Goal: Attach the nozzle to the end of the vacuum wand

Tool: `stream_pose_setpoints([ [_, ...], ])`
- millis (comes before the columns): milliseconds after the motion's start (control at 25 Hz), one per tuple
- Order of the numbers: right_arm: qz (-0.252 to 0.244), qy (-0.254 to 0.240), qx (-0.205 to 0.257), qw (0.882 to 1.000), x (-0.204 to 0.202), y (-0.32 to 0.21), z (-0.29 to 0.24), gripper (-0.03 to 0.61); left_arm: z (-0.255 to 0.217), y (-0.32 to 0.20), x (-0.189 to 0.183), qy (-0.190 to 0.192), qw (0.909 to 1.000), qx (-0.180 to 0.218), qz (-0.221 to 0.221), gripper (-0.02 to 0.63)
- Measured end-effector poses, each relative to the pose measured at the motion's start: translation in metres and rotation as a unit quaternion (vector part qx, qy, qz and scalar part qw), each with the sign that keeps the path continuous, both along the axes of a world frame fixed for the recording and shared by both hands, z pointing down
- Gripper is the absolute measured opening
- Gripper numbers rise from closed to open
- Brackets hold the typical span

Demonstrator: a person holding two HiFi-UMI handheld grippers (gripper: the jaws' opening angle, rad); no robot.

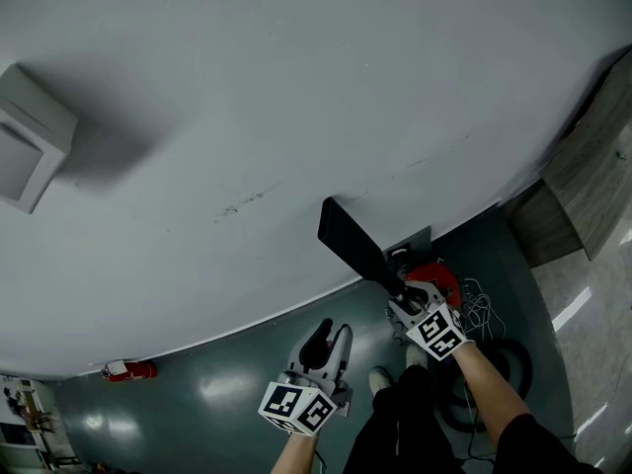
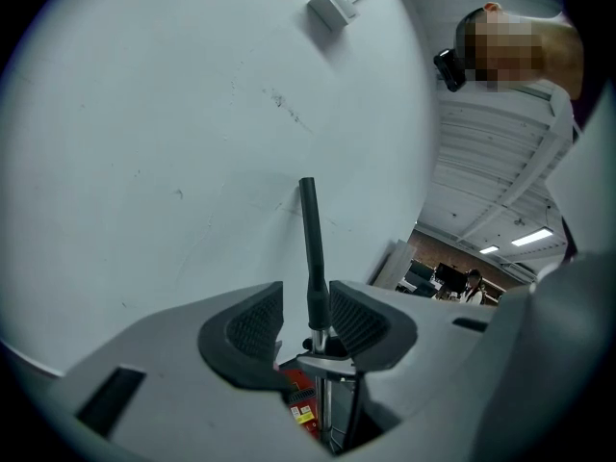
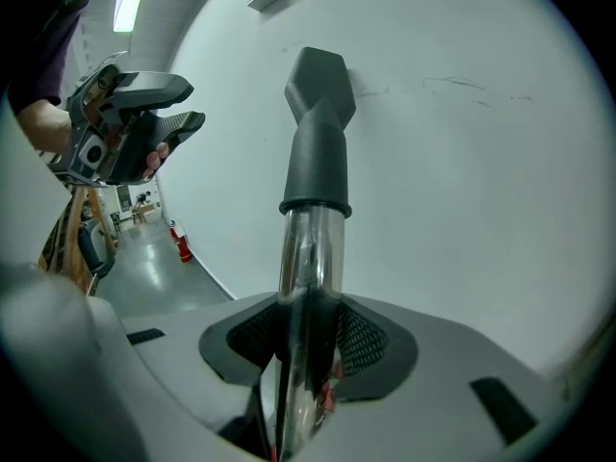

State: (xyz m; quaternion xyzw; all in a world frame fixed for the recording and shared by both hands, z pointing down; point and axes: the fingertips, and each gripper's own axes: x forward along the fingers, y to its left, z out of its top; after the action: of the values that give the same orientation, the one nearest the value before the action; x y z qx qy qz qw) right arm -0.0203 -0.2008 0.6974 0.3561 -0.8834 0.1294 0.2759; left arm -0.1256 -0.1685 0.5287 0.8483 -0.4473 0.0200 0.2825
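Observation:
The black nozzle (image 1: 354, 238) sits on the end of the chrome vacuum wand (image 3: 306, 258), held up slanting in front of the white wall. My right gripper (image 1: 403, 299) is shut on the wand just below the nozzle's collar (image 3: 315, 205), with both pads against the tube. My left gripper (image 1: 326, 344) hangs lower and to the left, apart from the wand, open and empty. In the left gripper view the nozzle (image 2: 309, 248) and wand (image 2: 323, 393) show through the gap of my left gripper (image 2: 306, 320), some way behind it. The right gripper view shows the left gripper (image 3: 159, 128) with its jaws apart.
The red vacuum body (image 1: 441, 277) stands on the floor by the wall, with a white cord (image 1: 481, 314) and a dark hose (image 1: 513, 363) beside it. A red fire extinguisher (image 1: 128, 370) stands at the wall far left. A white box (image 1: 30, 141) is mounted on the wall.

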Motion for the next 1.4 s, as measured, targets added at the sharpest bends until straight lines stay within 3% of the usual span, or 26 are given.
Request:
stream_pose_setpoints([
  [360, 0.024, 0.01, 0.011, 1.0, 0.011, 0.008, -0.018, 0.152, -0.011, 0.007, 0.003, 0.008, 0.9999, 0.009, 0.011, 0.152],
  [560, 0.047, -0.005, 0.032, 0.998, 0.018, 0.012, -0.055, 0.152, -0.028, 0.011, 0.011, 0.017, 0.9993, 0.023, 0.025, 0.152],
  [1000, 0.146, -0.146, 0.026, 0.978, 0.021, 0.032, -0.183, 0.15, -0.096, 0.026, 0.034, 0.04, 0.9961, 0.056, 0.055, 0.147],
  [1160, 0.156, -0.208, 0.029, 0.965, 0.018, 0.042, -0.224, 0.118, -0.118, 0.027, 0.04, 0.034, 0.9947, 0.073, 0.063, 0.112],
  [1400, 0.156, -0.262, 0.03, 0.952, 0.015, 0.054, -0.26, 0.057, -0.14, 0.031, 0.048, 0.042, 0.9922, 0.096, 0.068, 0.063],
])
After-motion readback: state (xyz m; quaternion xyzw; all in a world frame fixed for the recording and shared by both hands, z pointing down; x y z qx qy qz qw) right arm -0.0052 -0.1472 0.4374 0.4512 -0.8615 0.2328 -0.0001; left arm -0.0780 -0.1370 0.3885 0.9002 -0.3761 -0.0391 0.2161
